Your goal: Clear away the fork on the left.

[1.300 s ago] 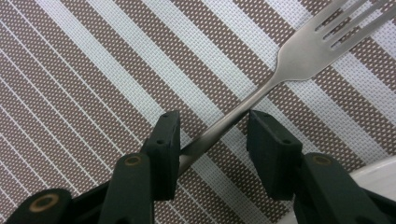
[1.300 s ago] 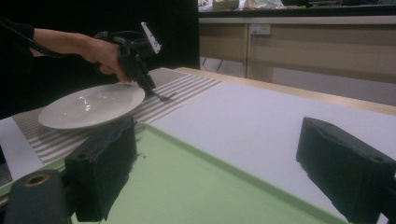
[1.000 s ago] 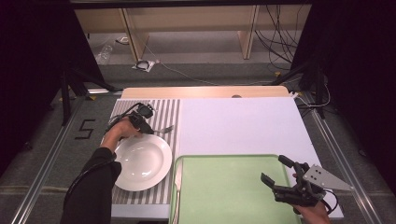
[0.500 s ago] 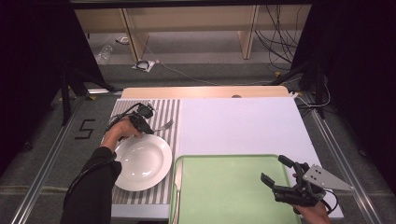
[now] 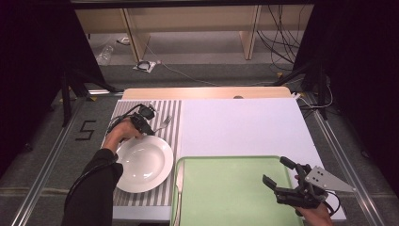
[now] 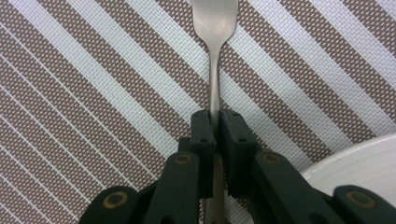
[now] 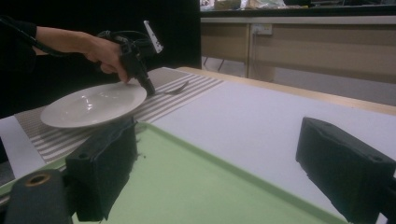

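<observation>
A metal fork [image 6: 215, 28] lies on the striped placemat [image 5: 171, 110], just beyond a white plate [image 5: 143, 162]. My left gripper [image 6: 215, 123] points down at it. Its jaws have just been closing and now pinch the fork's handle between the pads. From the right gripper view, the left gripper [image 7: 149, 88] stands at the plate's [image 7: 93, 102] far rim, with the fork [image 7: 175, 88] sticking out past it. My right gripper [image 5: 276, 170] hovers open over the near right corner of the green tray [image 5: 226, 197], nothing between its jaws.
A white mat [image 5: 240, 127] covers the table's middle and right. A piece of cutlery [image 5: 179, 188] lies along the tray's left edge. A person's forearm [image 5: 101, 169] reaches in at the left, beside the plate. The floor beyond the table holds cables and shelving legs.
Both hands stay where they were. In the high view the left gripper remains at the fork by the plate's far rim, with no shift that I can make out.
</observation>
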`<state>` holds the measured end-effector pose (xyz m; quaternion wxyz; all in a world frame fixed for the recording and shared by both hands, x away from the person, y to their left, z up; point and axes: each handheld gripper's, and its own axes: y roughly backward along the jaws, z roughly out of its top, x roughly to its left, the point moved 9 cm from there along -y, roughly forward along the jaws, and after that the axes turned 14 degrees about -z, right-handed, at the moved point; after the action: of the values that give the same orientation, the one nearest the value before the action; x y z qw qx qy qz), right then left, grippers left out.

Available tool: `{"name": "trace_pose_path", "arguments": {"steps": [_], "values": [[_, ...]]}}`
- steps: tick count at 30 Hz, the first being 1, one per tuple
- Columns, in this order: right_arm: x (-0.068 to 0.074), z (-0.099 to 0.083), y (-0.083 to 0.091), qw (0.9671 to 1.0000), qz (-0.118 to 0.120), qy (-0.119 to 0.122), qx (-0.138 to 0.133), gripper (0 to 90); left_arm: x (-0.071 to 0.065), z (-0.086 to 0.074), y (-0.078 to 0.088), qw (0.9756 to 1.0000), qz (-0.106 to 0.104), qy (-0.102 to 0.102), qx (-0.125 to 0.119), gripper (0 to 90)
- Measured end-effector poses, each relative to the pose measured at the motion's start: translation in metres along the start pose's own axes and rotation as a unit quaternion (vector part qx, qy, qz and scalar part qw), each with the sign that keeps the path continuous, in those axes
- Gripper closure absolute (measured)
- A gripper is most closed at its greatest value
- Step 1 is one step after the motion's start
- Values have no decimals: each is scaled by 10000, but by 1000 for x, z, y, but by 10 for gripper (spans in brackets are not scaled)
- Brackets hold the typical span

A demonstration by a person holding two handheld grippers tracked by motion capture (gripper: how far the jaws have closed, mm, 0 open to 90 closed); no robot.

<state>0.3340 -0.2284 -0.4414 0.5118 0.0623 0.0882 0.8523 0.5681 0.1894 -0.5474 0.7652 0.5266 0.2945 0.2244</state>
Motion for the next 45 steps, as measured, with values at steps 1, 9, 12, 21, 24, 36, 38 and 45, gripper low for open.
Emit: {"name": "trace_pose_path", "arguments": {"steps": [1,9,12,21,24,36,38,45], "values": [[0,0,0,10000,-3,6,-3,133,0,0,0,10000,8,-3,0,837],[0,0,0,10000,-6,-3,-1,133,7,3,13,9993,340,-49,-136,838],[0,0,0,10000,-13,3,7,133,10,6,23,9983,518,-91,-243,838],[0,-1,0,10000,-10,2,27,133,12,9,46,9962,775,-197,-344,838],[1,-1,-1,10000,1,-2,5,133,9,9,50,9963,754,-232,-343,837],[1,0,-1,10000,-2,-9,5,133,-16,12,71,9969,510,79,-587,838],[1,-1,0,10000,-16,11,33,133,-22,13,74,9962,433,143,-736,837],[1,0,0,10000,-4,26,15,134,-47,13,81,9948,165,180,-990,837]]}}
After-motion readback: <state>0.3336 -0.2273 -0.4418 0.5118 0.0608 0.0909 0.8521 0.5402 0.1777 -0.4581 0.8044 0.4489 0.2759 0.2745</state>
